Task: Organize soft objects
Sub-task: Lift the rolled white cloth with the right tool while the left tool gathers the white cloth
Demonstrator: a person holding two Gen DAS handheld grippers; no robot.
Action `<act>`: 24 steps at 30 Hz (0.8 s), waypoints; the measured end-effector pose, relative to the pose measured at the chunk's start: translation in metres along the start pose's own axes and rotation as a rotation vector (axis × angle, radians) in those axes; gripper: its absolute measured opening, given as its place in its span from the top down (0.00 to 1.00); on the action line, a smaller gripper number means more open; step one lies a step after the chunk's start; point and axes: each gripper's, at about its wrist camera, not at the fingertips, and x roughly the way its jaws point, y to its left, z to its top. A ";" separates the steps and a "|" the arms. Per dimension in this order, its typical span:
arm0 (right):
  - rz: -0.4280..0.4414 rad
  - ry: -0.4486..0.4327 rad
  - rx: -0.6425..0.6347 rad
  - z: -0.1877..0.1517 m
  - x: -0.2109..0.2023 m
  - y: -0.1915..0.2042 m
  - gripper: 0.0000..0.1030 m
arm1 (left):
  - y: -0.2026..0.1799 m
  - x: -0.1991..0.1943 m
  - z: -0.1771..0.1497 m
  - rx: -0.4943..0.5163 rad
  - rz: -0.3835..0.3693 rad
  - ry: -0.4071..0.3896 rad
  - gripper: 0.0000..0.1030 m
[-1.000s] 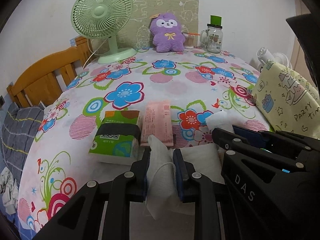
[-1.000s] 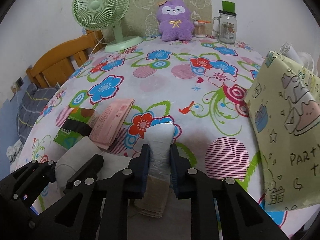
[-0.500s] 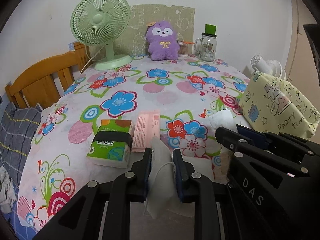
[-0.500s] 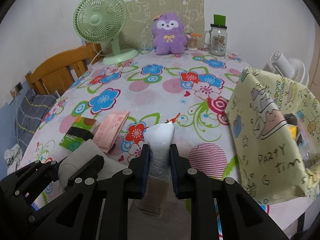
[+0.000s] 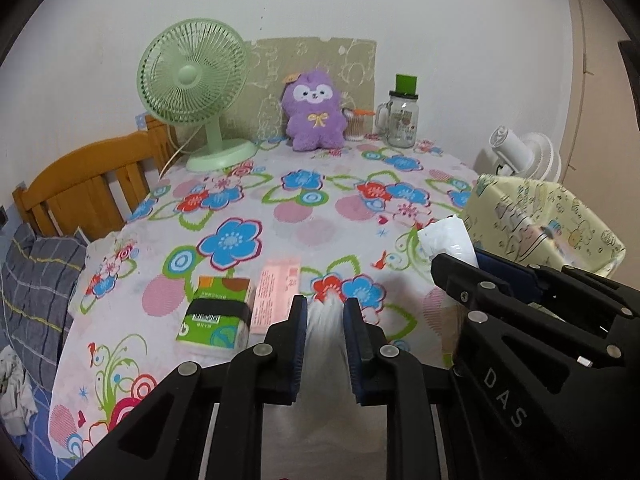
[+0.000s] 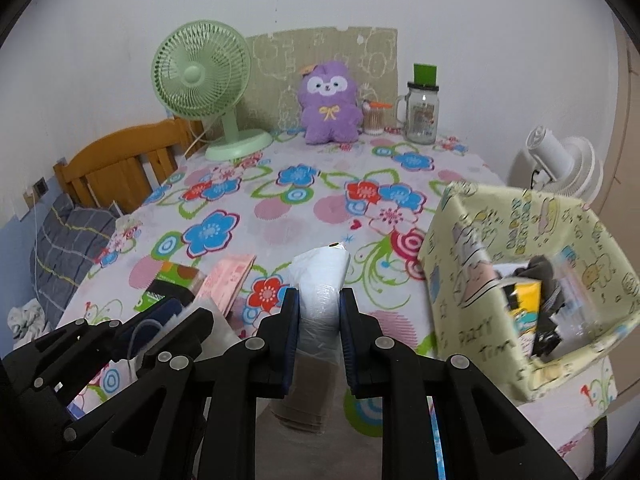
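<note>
My left gripper (image 5: 323, 308) is shut on a white face mask (image 5: 323, 322), which looks blurred and hangs below the pads. My right gripper (image 6: 319, 300) is shut on a white plastic-wrapped pack (image 6: 322, 270) that sticks up past the fingertips. Both are held above the near edge of the flowered tablecloth (image 5: 304, 216). A green tissue pack (image 5: 216, 316) and a pink pack (image 5: 278, 292) lie side by side on the cloth ahead of the left gripper. To the right stands a yellow "Party Time" box (image 6: 472, 332), open on top, with several items inside.
At the back of the table stand a green desk fan (image 5: 192, 80), a purple plush toy (image 5: 314, 112), a cotton swab holder (image 5: 355, 124) and a glass jar (image 5: 402, 120). A wooden chair (image 5: 88, 188) and a grey pillow (image 5: 36, 280) are at the left. A white fan (image 6: 560, 160) is behind the box.
Both grippers have risen from the table with the mask and the pack still in them. The inside of the yellow box has come into the right wrist view.
</note>
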 end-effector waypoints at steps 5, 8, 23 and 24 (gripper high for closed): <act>-0.004 -0.032 -0.002 0.006 -0.012 -0.004 0.78 | -0.009 -0.010 0.007 0.022 0.002 -0.032 0.84; -0.004 -0.053 -0.003 0.009 -0.019 -0.007 0.78 | -0.014 -0.016 0.011 0.033 0.006 -0.053 0.84; 0.008 -0.075 0.005 0.011 -0.033 -0.016 0.78 | -0.022 -0.022 0.013 0.035 0.013 -0.056 0.66; 0.009 -0.068 0.008 0.010 -0.031 -0.016 0.78 | -0.022 -0.020 0.012 0.033 0.014 -0.050 0.63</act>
